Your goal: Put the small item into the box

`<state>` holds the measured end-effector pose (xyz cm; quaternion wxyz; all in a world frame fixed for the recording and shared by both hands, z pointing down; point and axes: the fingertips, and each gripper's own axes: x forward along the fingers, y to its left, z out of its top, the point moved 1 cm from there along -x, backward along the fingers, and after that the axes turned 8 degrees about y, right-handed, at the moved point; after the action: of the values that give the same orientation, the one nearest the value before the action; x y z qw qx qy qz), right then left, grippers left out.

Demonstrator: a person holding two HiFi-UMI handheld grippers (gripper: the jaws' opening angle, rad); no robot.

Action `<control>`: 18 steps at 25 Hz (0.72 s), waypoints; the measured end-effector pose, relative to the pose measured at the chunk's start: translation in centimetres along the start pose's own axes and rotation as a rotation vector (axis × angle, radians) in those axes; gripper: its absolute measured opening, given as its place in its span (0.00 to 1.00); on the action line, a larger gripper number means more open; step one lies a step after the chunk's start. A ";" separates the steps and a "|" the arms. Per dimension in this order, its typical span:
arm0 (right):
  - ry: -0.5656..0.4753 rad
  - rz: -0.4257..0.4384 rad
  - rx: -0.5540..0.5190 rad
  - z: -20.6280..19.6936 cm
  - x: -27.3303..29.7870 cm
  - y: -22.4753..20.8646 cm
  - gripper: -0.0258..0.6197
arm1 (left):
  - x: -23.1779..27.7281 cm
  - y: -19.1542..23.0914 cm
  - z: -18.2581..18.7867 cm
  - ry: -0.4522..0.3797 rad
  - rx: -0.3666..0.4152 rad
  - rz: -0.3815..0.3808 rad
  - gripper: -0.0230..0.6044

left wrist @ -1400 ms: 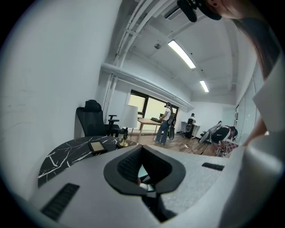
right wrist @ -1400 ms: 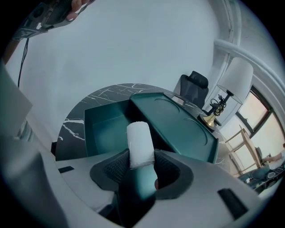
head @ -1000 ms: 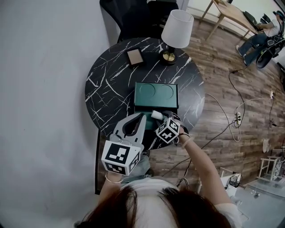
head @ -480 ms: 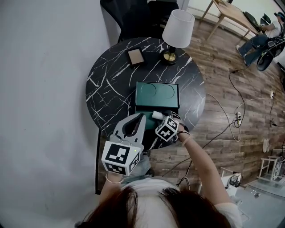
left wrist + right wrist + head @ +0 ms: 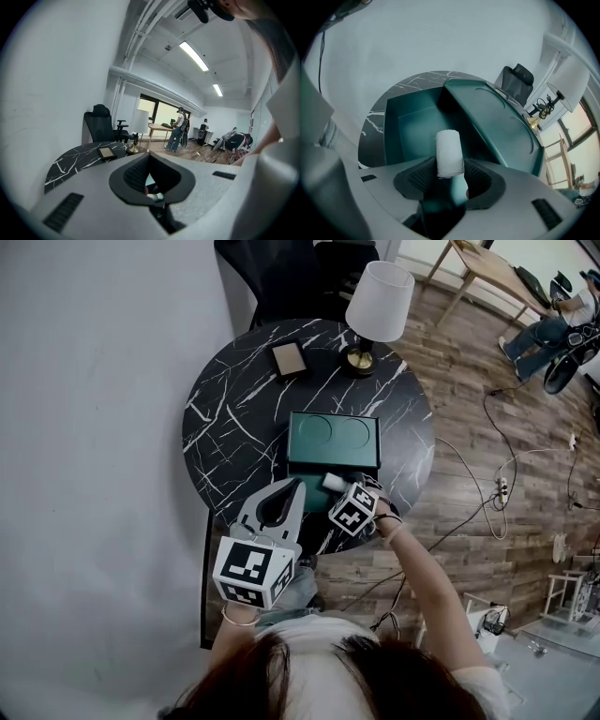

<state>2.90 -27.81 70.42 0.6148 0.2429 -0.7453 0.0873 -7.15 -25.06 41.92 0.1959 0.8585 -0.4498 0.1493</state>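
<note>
**Drop the white roll into the open green box**

Step in hand, as I read it: release. The right gripper (image 5: 450,174) points steeply down over the box (image 5: 391,126) w/ the white roll (image 5: 449,152) upright btw its jaws. The jaws have just been opening, but the roll sits in the gap and the pads look to touch both its sides. So it's a loosening grip, not yet let go.

How to do it well (judgement):
- Keep the gripper over the bare floor of the box, away from the near wall and the lid (image 5: 501,117), so the roll can't land on a rim.
- Open fully w/o swinging. The roll is round and will prob. roll once it lands, so a low drop is better.
- Lift straight up after, so the jaws don't catch it.

The left gripper (image 5: 300,484) hangs at the near edge of the table (image 5: 234,409). Its jaw tips are together, nothing in them, and it isn't touching the box.

Containers:
- The box is open, near the table ctr, w/ the lid swung back on the far side. The lid's inner face shows two round recesses.
- The inside is teal and looks empty in the right gripper view. The roll is above it, not in it yet.

Also on the table, well apart from the box: a lamp (image 5: 375,306) and a small brown pad (image 5: 287,359).
</note>
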 end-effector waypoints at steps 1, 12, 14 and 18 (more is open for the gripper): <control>-0.001 0.003 0.002 0.0 0.0 0.0 0.36 | 0.0 0.0 0.0 -0.001 0.000 -0.001 0.05; -0.013 0.002 0.044 -0.4 -0.8 -0.5 0.37 | -0.1 -0.4 0.2 -0.005 0.003 -0.007 0.05; -0.021 0.003 0.053 -0.5 -1.1 -0.5 0.37 | -0.2 -0.6 0.3 -0.007 0.006 -0.009 0.05; -0.032 0.001 0.066 -0.5 -1.5 -0.4 0.37 | -0.2 -1.0 0.3 -0.009 0.012 -0.015 0.05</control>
<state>3.75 -27.57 69.01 0.5943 0.2641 -0.7519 0.1080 -6.42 -24.48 41.36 0.1898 0.8636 -0.4434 0.1468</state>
